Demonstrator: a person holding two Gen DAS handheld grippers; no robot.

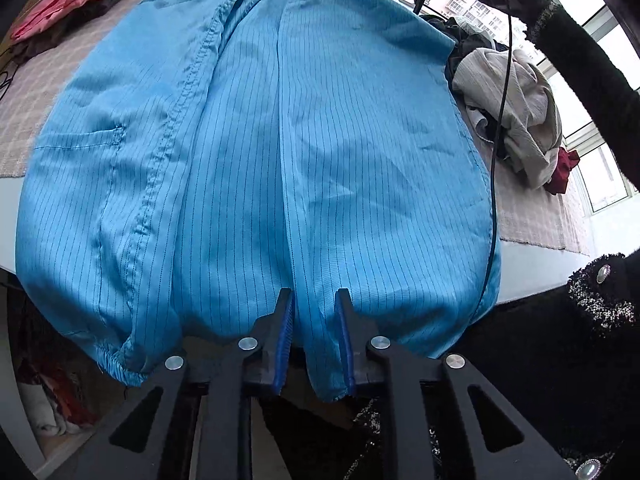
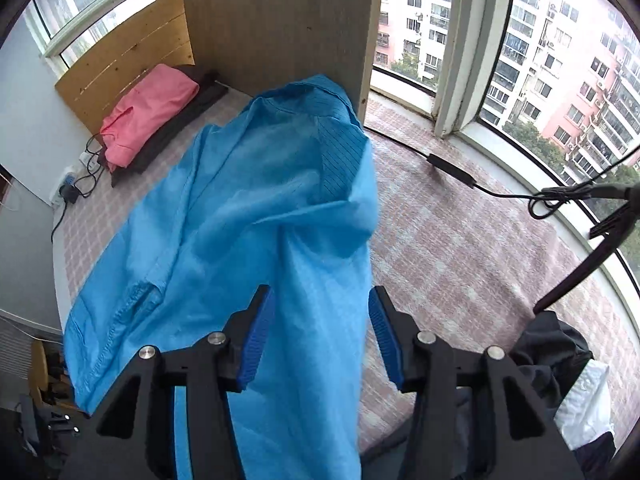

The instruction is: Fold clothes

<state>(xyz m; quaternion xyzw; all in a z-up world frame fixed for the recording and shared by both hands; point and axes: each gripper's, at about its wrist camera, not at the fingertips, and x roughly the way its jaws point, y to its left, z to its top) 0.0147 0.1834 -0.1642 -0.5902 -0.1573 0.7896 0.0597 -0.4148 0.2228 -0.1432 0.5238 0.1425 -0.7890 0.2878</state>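
A light blue pinstriped jacket lies spread over the checked cover, its hem hanging over the near edge. My left gripper is at that hem, and its blue pads pinch a fold of the cloth between them. In the right wrist view the same jacket shows its collar at the far end. One sleeve runs toward me under my right gripper. That gripper stands open, with the sleeve between the jaws and the pads not pressing on it.
A pink folded garment sits on a dark stack by the wooden headboard. A pile of unfolded clothes lies to the right. A black cable crosses the jacket's right edge. A black stand and windows line the right side.
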